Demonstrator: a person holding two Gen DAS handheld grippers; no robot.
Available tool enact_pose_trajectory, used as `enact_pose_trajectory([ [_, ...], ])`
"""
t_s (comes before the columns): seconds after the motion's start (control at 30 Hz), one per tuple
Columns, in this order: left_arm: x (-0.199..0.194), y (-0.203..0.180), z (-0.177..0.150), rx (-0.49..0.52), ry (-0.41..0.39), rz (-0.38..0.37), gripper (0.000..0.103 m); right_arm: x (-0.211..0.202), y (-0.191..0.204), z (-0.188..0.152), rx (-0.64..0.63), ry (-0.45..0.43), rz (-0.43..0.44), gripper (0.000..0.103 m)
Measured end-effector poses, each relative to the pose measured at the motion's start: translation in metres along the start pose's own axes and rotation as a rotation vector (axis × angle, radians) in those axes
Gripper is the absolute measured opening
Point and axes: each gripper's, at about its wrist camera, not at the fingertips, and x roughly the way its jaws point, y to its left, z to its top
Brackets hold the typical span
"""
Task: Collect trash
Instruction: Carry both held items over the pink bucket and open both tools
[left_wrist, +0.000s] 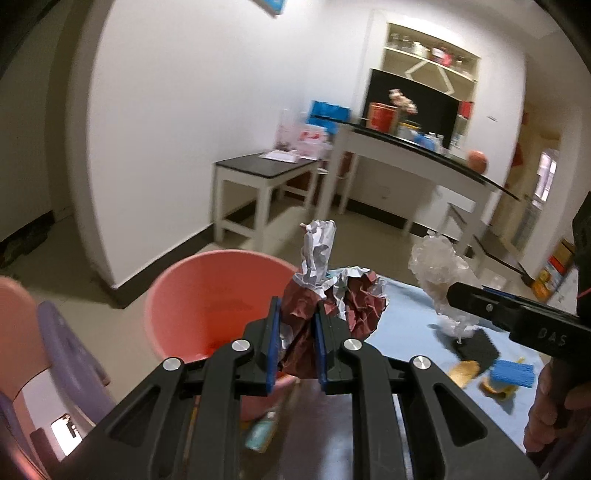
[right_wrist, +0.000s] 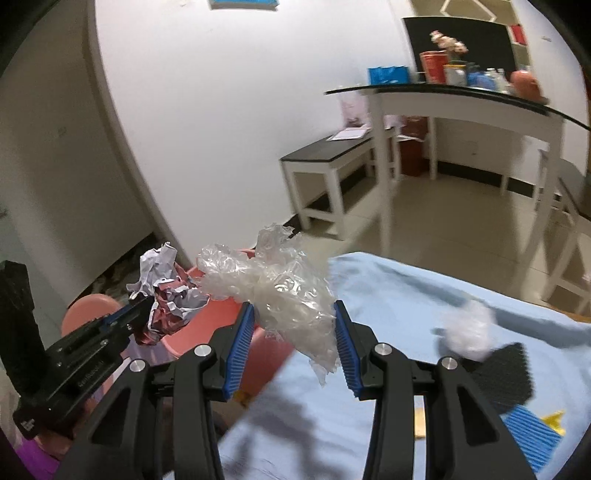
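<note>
My left gripper (left_wrist: 297, 314) is shut on a crumpled red and white paper wrapper (left_wrist: 332, 295), held just right of the rim of a pink bin (left_wrist: 207, 306). The wrapper also shows in the right wrist view (right_wrist: 166, 295), with the left gripper (right_wrist: 142, 308) over the pink bin (right_wrist: 221, 317). My right gripper (right_wrist: 293, 314) is shut on a crumpled clear plastic bag (right_wrist: 280, 288), held above the table's left edge. That bag (left_wrist: 439, 269) and the right gripper (left_wrist: 452, 291) show in the left wrist view.
The table has a light blue cloth (right_wrist: 406, 295). On it lie a white crumpled tissue (right_wrist: 469, 332), a black scrub pad (right_wrist: 498, 373), a blue sponge (right_wrist: 532, 435) and yellow scraps (left_wrist: 465, 373). Pink and purple chairs (left_wrist: 55, 350) stand left of the bin.
</note>
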Motion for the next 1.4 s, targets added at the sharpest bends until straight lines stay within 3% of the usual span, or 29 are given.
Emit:
enact_pose_trajectory([
  [0.3, 0.027, 0.045, -0.003, -0.058, 0.061, 0.073, 0.016, 0.073, 0.052, 0.009, -0.055, 0.092, 0.070, 0.043],
  [0.5, 0.045, 0.063, -0.009, -0.083, 0.107, 0.100, 0.016, 0.107, 0.065, 0.004, -0.065, 0.145, 0.074, 0.044],
  [0.7, 0.055, 0.081, -0.011, -0.137, 0.144, 0.096, 0.024, 0.129, 0.071, -0.003, -0.075, 0.175, 0.056, 0.047],
  [1.07, 0.056, 0.085, -0.015, -0.150, 0.161, 0.080, 0.028, 0.129, 0.064, -0.005, -0.067, 0.178, 0.056, 0.056],
  [1.4, 0.038, 0.045, -0.011, -0.081, 0.134, 0.005, 0.028, 0.077, 0.045, -0.019, -0.051, 0.129, 0.017, 0.056],
])
